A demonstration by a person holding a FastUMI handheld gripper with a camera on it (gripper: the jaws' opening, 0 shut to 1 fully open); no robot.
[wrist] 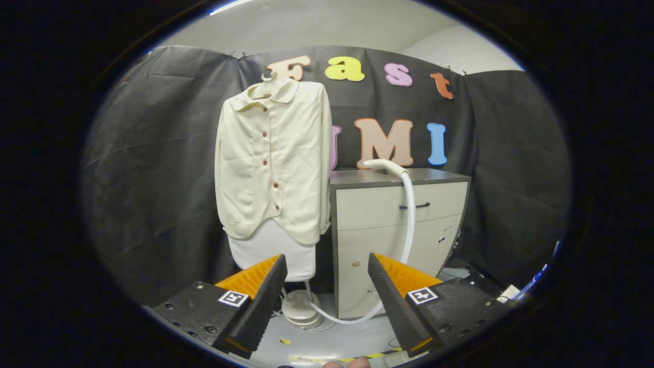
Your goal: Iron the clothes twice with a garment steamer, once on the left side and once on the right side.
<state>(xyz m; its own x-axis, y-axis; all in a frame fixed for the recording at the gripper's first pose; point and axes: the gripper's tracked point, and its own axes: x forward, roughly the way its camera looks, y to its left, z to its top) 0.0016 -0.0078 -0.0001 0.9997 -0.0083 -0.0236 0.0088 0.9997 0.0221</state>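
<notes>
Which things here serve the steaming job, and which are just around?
For the job: cream shirt on its stand; steamer head resting on the cabinet; white hose; steamer base; hand-held gripper, open.
Just around: cabinet, yellow floor scrap.

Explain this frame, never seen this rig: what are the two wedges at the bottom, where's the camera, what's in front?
The camera rides on a hand-held two-finger gripper and looks forward along its fingers; those are the wedges. They stand open, holding nothing. Beyond them a cream button-front shirt hangs on a hanger over a white padded board on a stand. Beside it stands a grey two-drawer cabinet. The white garment steamer head lies on the cabinet top; its white hose runs down to the round base on the floor.
</notes>
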